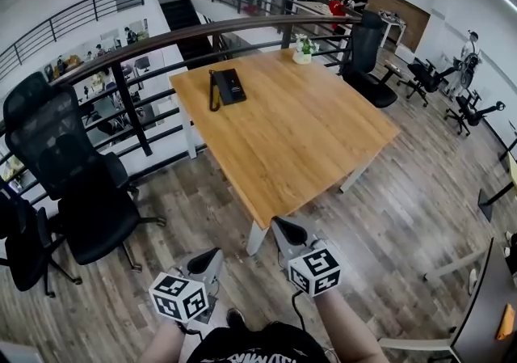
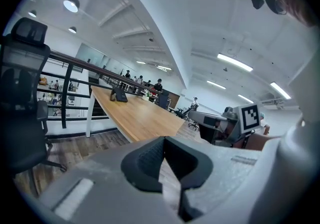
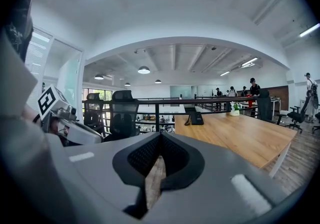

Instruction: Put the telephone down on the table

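The left gripper [image 2: 163, 140] was closed: its two dark pads met at the tips and nothing lay between the jaws. The right gripper [image 3: 160, 138] was likewise closed, pad against pad at the tips, and held nothing. Neither gripper touched any object.

The telephone [image 1: 229, 86] lay flat on the table [image 1: 307, 135], close to the far left corner and well apart from both grippers. Its long axis ran roughly parallel to the left edge of the table, from the near side toward the far side. The handset [image 1: 213, 91] sat along the side of the telephone that faced the left edge. Which end of the telephone was its top could not be made out. A small potted plant [image 1: 304, 48] stood at the far edge of the table, to the right of the telephone and apart from it.

Both forearms entered the head view from the bottom. The grippers were held side by side over the wooden floor [image 1: 388, 216], jaws directed toward the near corner of the table. The right gripper was just short of that corner; the left gripper was beside it, further from the table. Both gripper views looked out nearly level across the table top.
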`<state>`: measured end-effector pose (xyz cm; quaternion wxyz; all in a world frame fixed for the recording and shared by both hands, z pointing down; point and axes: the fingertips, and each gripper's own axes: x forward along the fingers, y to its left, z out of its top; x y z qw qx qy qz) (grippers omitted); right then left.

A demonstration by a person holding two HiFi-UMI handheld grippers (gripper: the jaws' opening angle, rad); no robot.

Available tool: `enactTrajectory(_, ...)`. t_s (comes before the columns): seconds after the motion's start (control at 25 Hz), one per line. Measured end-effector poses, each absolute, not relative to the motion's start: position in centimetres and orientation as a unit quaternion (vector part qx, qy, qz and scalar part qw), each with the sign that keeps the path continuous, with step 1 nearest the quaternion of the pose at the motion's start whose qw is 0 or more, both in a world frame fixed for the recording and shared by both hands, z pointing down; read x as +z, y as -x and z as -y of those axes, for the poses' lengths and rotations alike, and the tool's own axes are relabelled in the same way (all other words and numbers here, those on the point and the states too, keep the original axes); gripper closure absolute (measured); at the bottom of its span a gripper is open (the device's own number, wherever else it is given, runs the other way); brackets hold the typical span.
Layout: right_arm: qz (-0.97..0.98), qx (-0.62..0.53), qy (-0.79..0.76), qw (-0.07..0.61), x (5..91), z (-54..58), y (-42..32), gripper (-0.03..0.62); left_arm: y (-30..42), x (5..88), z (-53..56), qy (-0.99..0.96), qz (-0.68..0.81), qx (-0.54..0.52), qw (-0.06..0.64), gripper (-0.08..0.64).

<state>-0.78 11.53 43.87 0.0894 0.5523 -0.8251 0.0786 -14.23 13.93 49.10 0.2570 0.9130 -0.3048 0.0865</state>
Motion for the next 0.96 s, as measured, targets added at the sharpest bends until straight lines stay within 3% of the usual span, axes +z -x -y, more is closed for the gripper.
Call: enactTrajectory(0.96,0.826,0.076,-0.553,0.079,42.9,-13.5,-3.4,0.594,9.1,46.8,-15.5,-0.920,0.302,0.089,0.234,0.557)
